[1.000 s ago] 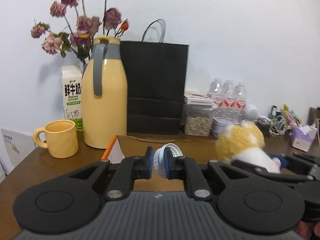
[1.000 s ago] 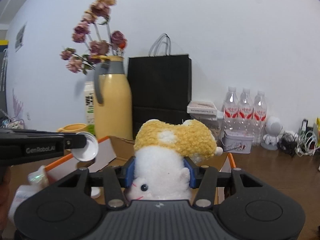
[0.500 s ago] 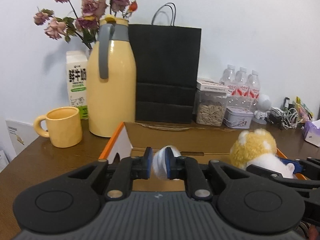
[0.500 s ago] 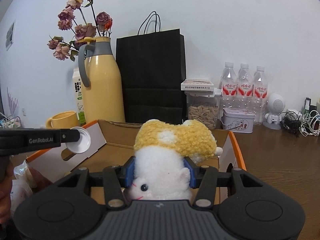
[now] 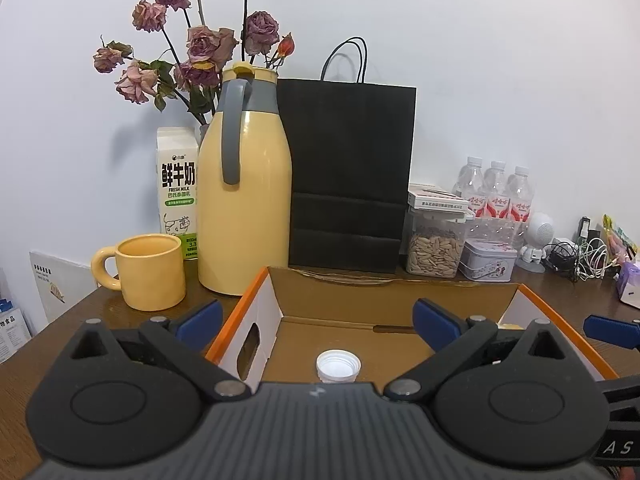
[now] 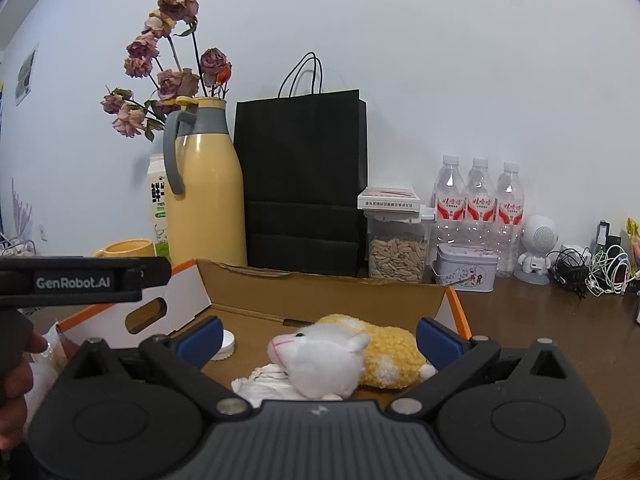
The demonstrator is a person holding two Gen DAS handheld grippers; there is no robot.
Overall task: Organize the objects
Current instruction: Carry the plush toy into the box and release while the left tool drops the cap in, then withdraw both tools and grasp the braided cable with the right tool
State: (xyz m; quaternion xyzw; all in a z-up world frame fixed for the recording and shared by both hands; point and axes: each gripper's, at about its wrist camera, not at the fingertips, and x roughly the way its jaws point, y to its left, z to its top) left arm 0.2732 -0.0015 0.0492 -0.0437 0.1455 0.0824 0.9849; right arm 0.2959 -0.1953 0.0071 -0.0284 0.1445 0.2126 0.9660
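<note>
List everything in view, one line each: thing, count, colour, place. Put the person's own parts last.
cardboard box: 1, brown with orange edges, front
plastic bottle cap: 1, white, box floor
plush cat toy: 1, white and yellow, lying in box
thermos jug: 1, yellow, behind box
ceramic mug: 1, yellow, left
milk carton: 1, white and green
dried roses: bunch, pink
paper bag: 1, black
seed jar: 1, clear
water bottles: 3, clear
tin: 1, pale
left gripper: open
right gripper: open
</note>
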